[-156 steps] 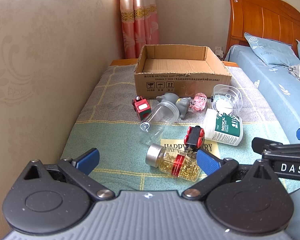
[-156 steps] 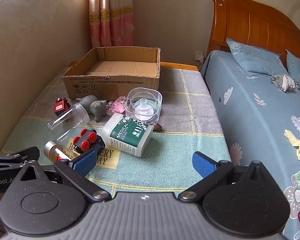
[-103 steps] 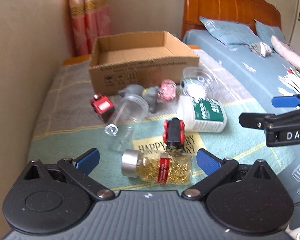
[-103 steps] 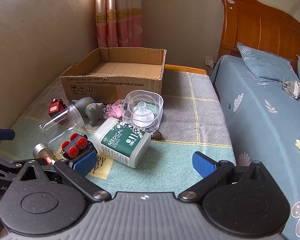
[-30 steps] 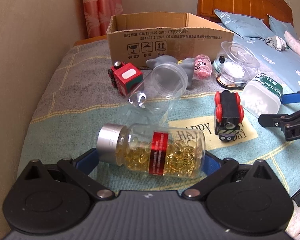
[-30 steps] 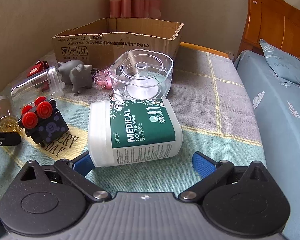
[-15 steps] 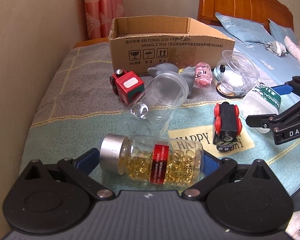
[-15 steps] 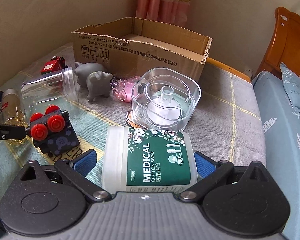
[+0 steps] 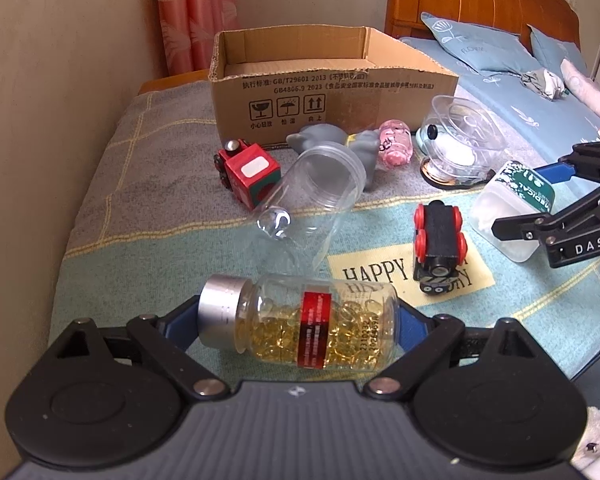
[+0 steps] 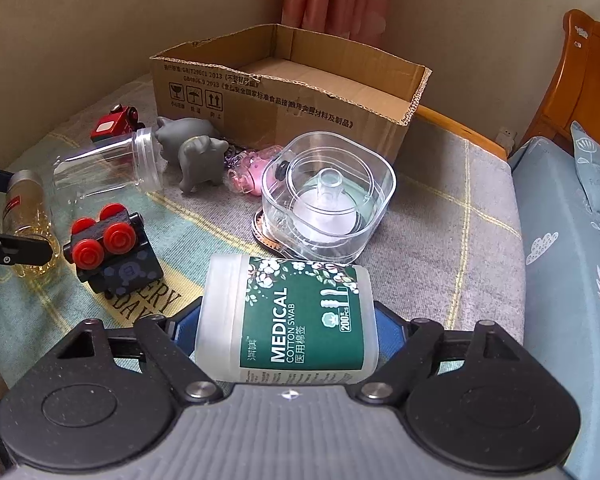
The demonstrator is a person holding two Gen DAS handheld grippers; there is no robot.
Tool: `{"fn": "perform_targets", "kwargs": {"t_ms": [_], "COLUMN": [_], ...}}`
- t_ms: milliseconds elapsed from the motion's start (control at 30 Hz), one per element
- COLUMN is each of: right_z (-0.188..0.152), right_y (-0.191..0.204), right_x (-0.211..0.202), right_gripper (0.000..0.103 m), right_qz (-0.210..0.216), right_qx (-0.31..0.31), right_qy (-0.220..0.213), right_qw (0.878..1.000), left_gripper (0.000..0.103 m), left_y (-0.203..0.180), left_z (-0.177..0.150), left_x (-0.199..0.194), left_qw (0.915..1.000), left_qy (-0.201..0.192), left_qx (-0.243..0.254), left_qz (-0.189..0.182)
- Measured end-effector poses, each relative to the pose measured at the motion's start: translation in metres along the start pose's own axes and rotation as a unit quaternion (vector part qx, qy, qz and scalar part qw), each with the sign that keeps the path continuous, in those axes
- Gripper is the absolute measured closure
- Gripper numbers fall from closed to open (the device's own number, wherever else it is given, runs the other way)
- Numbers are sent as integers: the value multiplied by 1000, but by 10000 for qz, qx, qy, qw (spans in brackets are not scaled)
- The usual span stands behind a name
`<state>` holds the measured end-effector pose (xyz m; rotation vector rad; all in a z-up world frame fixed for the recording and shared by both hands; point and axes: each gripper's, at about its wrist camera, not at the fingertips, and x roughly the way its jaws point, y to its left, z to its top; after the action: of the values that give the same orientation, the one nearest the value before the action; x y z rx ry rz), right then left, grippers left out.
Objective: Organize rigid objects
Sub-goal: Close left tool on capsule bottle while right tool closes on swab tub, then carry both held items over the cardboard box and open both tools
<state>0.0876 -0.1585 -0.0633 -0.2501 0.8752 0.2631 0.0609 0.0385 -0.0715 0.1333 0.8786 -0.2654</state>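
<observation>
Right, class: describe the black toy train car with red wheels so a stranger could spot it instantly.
Start at the open cardboard box at the back of the blanket, then come forward past the clear empty jar. The black toy train car sits on the yellow HAPPY card. Unlike the red train car near the box, its body is black, with red wheels.

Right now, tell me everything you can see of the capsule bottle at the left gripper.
The capsule bottle is clear, plastic or glass by its look, with a silver cap and a red label band, and partly full of golden softgel capsules. It lies on its side across the left gripper, cap toward the gripper's left finger, base toward its right. The jaws have just been closing around it and both blue pads appear to press its ends. It seems to rest on the checked blanket, just before the HAPPY BIRTHDAY card.
</observation>
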Motion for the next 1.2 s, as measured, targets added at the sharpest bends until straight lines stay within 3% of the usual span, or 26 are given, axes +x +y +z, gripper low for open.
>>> {"fn": "perform_targets", "kwargs": {"t_ms": [200, 400, 667, 933, 1000, 1067, 1200], "right_z": [3, 18, 63, 114, 125, 135, 156], "right_y": [-1, -6, -22, -38, -41, -45, -52], "right_x": [-21, -45, -65, -56, -49, -43, -27], "right_gripper": [17, 17, 17, 17, 17, 17, 17], "right_qz": [-12, 87, 88, 45, 65, 99, 111], "right_qx": [-233, -398, -494, -428, -345, -303, -249], "right_qy": [-38, -227, -755, -996, -1004, -996, -955], "right_qw": [9997, 9989, 9959, 9941, 9943, 9945, 9951], "left_gripper": [9, 9, 9, 9, 7, 7, 7], "left_y": [0, 1, 2, 5, 7, 7, 13], "left_z": [9, 38, 114, 196, 202, 200, 180], "left_x": [-23, -41, -34, 22, 38, 46, 35], "left_qw": [9998, 9983, 9934, 9945, 9957, 9958, 9957], "left_qy": [-144, -517, -1004, -954, -827, -756, -784], "left_qx": [91, 231, 536, 417, 369, 271, 98], "left_qz": [116, 126, 137, 139, 171, 440, 479]}}
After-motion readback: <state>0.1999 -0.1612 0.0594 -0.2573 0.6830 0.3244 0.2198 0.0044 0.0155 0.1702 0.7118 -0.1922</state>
